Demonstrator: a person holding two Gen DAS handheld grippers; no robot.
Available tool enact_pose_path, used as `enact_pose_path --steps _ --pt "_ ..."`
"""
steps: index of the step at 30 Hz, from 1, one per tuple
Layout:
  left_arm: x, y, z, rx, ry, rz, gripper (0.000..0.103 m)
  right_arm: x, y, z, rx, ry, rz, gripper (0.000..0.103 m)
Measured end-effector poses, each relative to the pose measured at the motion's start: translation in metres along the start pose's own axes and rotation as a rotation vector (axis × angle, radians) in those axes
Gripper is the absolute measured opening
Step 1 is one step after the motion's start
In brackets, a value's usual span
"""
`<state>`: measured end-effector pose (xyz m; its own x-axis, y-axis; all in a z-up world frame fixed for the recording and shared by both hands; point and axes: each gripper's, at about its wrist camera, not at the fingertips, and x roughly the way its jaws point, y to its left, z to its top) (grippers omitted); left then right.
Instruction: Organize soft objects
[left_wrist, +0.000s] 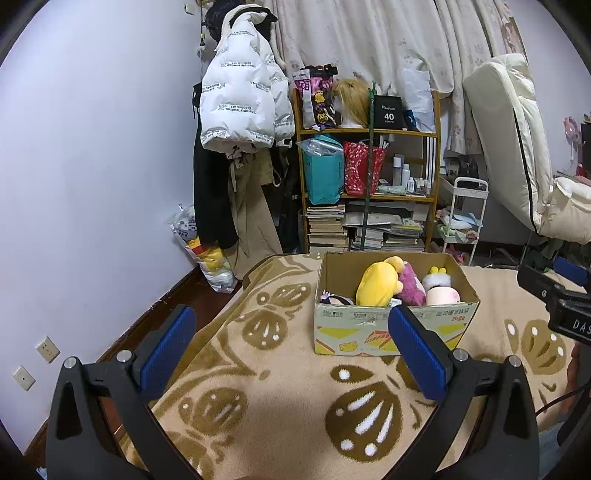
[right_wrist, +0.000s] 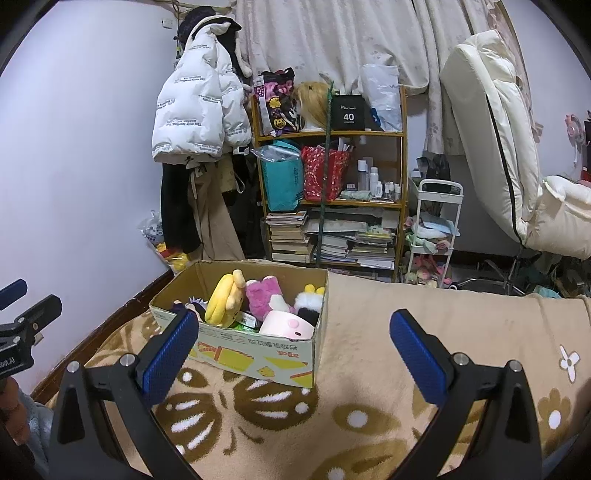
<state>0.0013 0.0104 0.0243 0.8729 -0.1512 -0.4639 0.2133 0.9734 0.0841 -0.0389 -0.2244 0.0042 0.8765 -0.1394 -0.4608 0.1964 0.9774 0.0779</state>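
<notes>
A cardboard box (left_wrist: 395, 325) (right_wrist: 258, 354) stands on a beige patterned blanket (left_wrist: 280, 402) (right_wrist: 369, 406). Inside lie several plush toys: a yellow one (left_wrist: 375, 282) (right_wrist: 221, 301), a purple-pink one (left_wrist: 412, 284) (right_wrist: 264, 297), a pale pink one (left_wrist: 443, 295) (right_wrist: 286, 325) and a white-and-yellow one (left_wrist: 437, 278) (right_wrist: 310, 295). My left gripper (left_wrist: 291, 314) hovers open in front of the box, nothing between its blue pads. My right gripper (right_wrist: 293, 317) is open too, to the right of the box, and shows at the right edge of the left wrist view (left_wrist: 554, 291).
Behind the bed stands a wooden shelf (left_wrist: 369, 133) (right_wrist: 332, 134) with bags, books and bottles. A white puffer jacket (left_wrist: 240, 96) (right_wrist: 195, 110) hangs on the wall. A white trolley (left_wrist: 463, 221) (right_wrist: 436, 229) and a cream chair (left_wrist: 517, 147) (right_wrist: 509, 155) stand on the right. A plastic bag (left_wrist: 207, 251) lies on the floor.
</notes>
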Motion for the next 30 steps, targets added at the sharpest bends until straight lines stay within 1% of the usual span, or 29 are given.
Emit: enact_pose_path --steps 9,30 --pt "0.002 -0.009 -0.003 0.042 -0.001 0.011 0.102 0.004 -0.005 -0.001 0.022 0.002 -0.005 0.103" --pt "0.003 -0.011 -0.007 0.053 -0.004 0.013 0.102 0.006 -0.012 -0.001 0.032 0.003 -0.008 0.103"
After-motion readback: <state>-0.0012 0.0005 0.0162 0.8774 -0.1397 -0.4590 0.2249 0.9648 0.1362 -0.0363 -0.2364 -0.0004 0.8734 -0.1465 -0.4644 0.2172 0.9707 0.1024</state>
